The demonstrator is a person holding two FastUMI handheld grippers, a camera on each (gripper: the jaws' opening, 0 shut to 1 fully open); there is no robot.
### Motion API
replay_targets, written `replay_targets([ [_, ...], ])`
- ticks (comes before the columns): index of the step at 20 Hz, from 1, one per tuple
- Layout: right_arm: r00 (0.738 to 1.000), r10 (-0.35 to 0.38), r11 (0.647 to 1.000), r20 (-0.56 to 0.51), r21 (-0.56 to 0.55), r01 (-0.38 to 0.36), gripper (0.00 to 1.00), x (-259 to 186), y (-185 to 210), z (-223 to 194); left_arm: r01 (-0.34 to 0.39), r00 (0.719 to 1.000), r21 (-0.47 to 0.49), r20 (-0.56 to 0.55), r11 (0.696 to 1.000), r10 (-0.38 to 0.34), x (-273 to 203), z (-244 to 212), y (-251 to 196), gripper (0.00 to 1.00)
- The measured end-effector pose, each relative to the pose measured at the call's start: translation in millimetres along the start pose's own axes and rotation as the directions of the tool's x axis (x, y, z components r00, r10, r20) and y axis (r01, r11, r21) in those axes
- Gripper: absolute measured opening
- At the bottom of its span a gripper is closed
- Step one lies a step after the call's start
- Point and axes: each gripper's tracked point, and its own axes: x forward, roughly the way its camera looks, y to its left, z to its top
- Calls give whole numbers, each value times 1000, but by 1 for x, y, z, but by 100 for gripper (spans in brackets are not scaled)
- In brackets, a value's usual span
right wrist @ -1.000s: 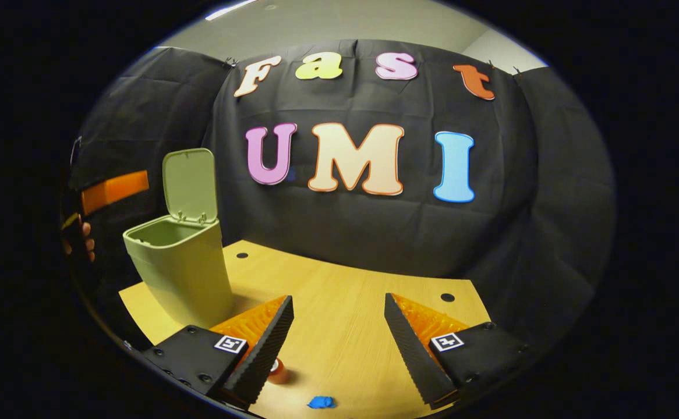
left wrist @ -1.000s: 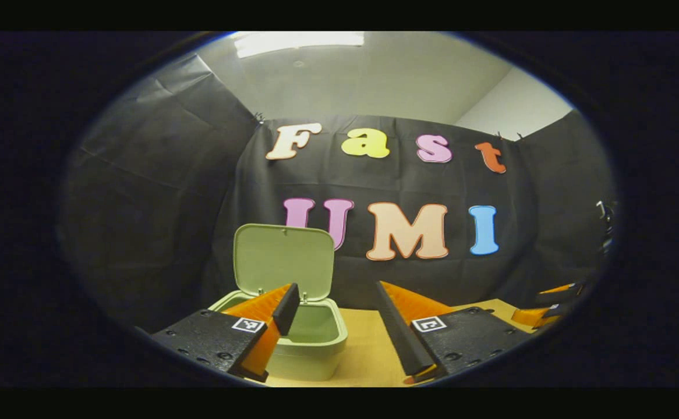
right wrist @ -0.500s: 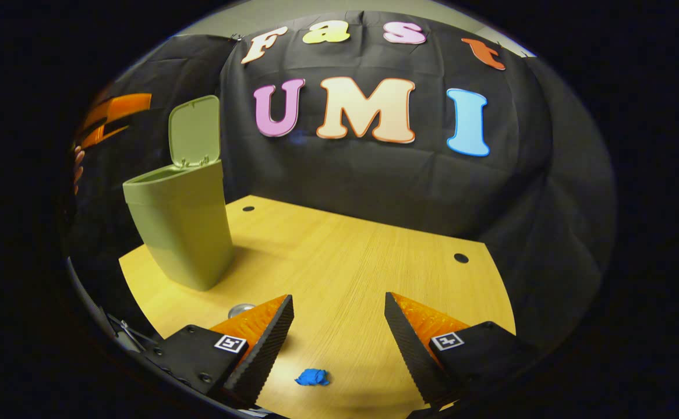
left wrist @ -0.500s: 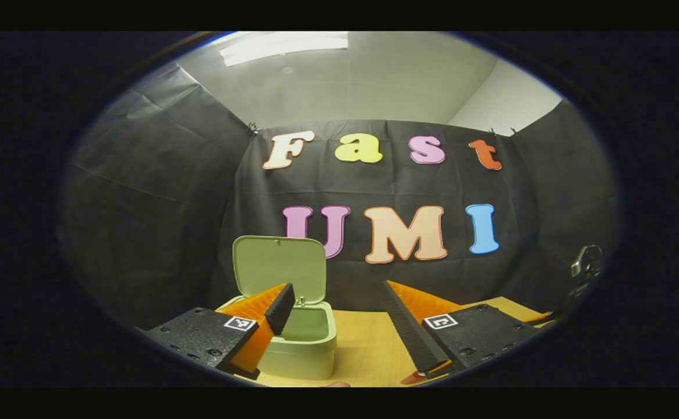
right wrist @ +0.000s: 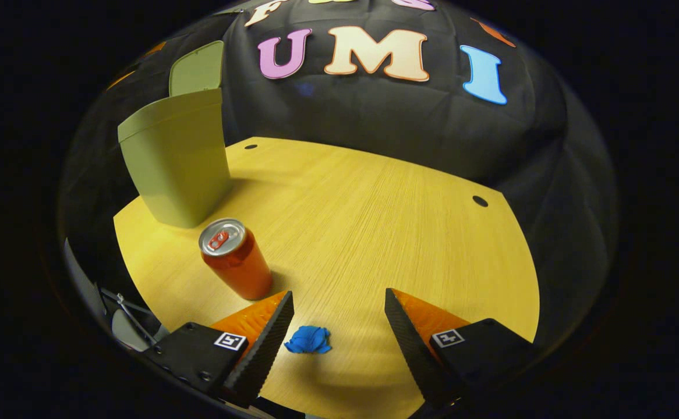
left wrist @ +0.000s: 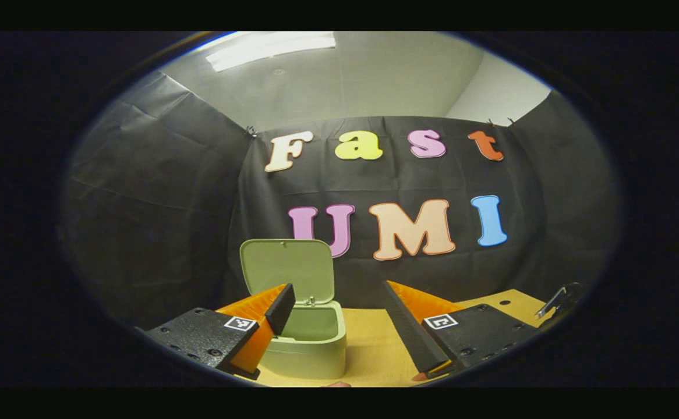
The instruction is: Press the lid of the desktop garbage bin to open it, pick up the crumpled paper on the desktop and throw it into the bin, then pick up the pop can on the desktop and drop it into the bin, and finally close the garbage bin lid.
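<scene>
The right gripper [right wrist: 339, 326] hangs spread over the blue paper ball [right wrist: 308, 340]; the can [right wrist: 236, 258] stands just left, the open bin [right wrist: 173, 157] farther. The left gripper [left wrist: 339, 311] is spread too.

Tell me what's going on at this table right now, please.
A person is clearing a desk with two hand-held grippers. The green bin stands with its lid open. The right gripper hangs open above the blue crumpled paper, beside the upright red can. The left gripper is open, facing the bin, holding nothing.
</scene>
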Motion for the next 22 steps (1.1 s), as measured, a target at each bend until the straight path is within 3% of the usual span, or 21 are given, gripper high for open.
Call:
replay_targets([
  [7, 987, 40, 999, -155, 20, -38, 97, 18, 18, -52, -6, 1000, 34, -22, 999, 7, 1, -7, 4, 90],
  [11, 978, 48, 999, -205, 21, -44, 77, 24, 24, -67, -18, 999, 26, -44, 999, 19, 0, -15, 11, 90],
  [14, 975, 56, 997, -214, 60, -45, 21, 23, 24, -67, -27, 998, 30, -47, 999, 28, -1, -16, 16, 89],
  [18, 991, 55, 996, -123, 80, -45, 12, 17, 20, -35, -36, 999, 31, -37, 999, 37, -1, -13, 24, 89],
  [22, 999, 24, 996, 27, 89, -26, 15, 4, 11, 34, -43, 999, 24, -33, 999, 43, -2, -12, 32, 89],
])
